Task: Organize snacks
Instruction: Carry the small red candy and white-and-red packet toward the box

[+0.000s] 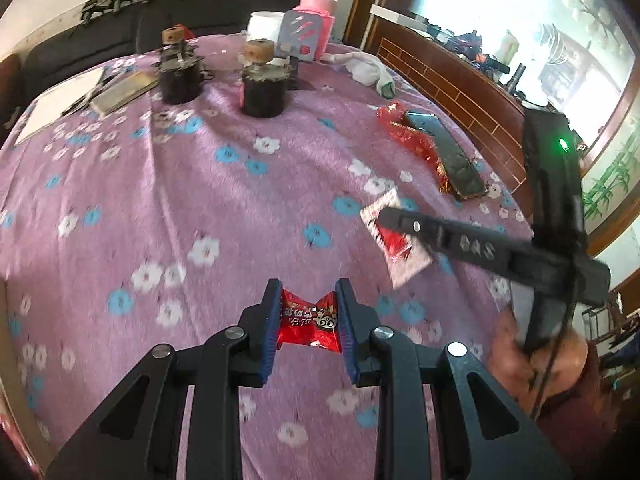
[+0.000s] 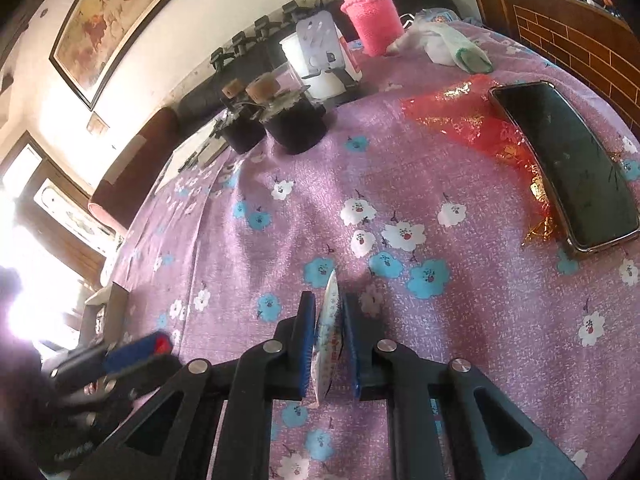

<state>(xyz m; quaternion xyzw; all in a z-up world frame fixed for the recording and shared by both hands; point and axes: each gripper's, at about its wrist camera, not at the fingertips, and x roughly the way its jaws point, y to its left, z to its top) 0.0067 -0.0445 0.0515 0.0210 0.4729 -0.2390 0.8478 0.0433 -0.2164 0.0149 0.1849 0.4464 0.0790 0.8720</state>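
My left gripper (image 1: 307, 322) is shut on a red snack packet (image 1: 310, 326) with a cartoon face, held just above the purple flowered cloth (image 1: 200, 184). My right gripper (image 2: 327, 342) is shut on a thin white and red snack packet (image 2: 329, 344), seen edge-on between its blue pads. The same packet (image 1: 394, 240) shows in the left wrist view, held by the right gripper (image 1: 388, 216) at the right of the table. The left gripper (image 2: 136, 350) shows blurred at the lower left of the right wrist view.
A phone (image 2: 564, 164) lies on a red foil bag (image 2: 468, 120) at the right. Two dark jars (image 1: 262, 88) with cork lids, a white cup (image 2: 316, 68), a pink bottle (image 2: 370, 16) and a white sock (image 2: 444, 46) stand at the far side. Papers (image 1: 68, 96) lie far left.
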